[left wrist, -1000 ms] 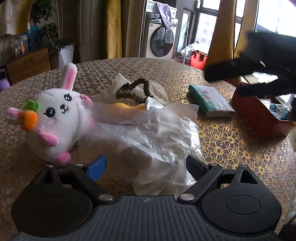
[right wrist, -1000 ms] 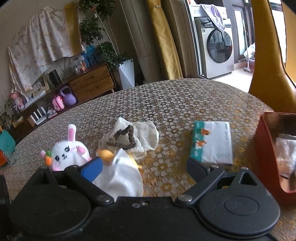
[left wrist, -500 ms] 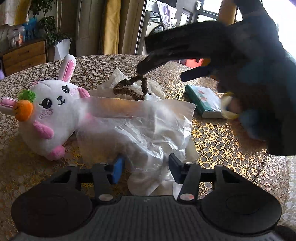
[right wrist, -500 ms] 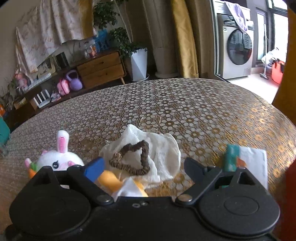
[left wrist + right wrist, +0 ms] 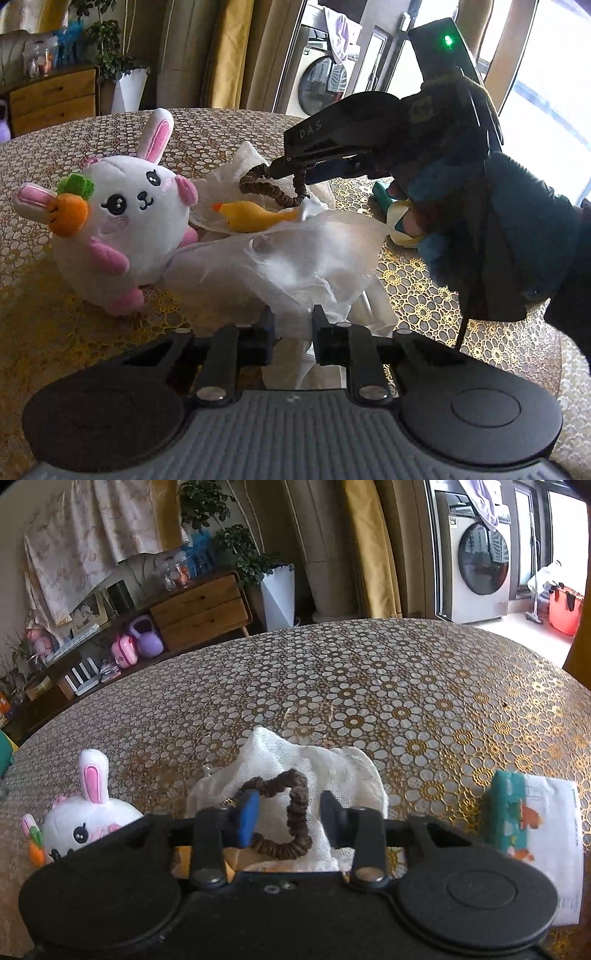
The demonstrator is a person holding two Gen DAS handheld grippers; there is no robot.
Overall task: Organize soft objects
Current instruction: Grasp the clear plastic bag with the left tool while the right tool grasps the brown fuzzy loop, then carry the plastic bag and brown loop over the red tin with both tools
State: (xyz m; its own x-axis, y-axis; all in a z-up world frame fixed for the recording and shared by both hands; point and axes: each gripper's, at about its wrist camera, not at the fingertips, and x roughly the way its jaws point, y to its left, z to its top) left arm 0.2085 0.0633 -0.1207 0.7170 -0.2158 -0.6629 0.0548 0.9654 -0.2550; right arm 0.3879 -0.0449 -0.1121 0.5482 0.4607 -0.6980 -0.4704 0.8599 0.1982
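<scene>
My left gripper (image 5: 293, 325) is shut on a crumpled clear plastic bag (image 5: 280, 258) lying on the table. A white plush rabbit (image 5: 122, 218) with a carrot lies left of the bag. A yellow duck toy (image 5: 251, 218) lies behind the bag. My right gripper (image 5: 289, 808) hovers over a brown hair scrunchie (image 5: 291, 812) on a white cloth (image 5: 314, 764); its jaws are partly closed with the scrunchie between them, not clearly touching it. In the left wrist view the right gripper (image 5: 291, 173) reaches in above the scrunchie (image 5: 266, 188).
A teal and white tissue pack (image 5: 532, 834) lies to the right on the gold patterned tablecloth (image 5: 369, 686). The rabbit also shows at the lower left of the right wrist view (image 5: 88, 812). A cabinet, plants and a washing machine stand beyond the table.
My left gripper has closed on the plastic bag. My right gripper has swung left from near the red box, dropped over the scrunchie and narrowed its jaws.
</scene>
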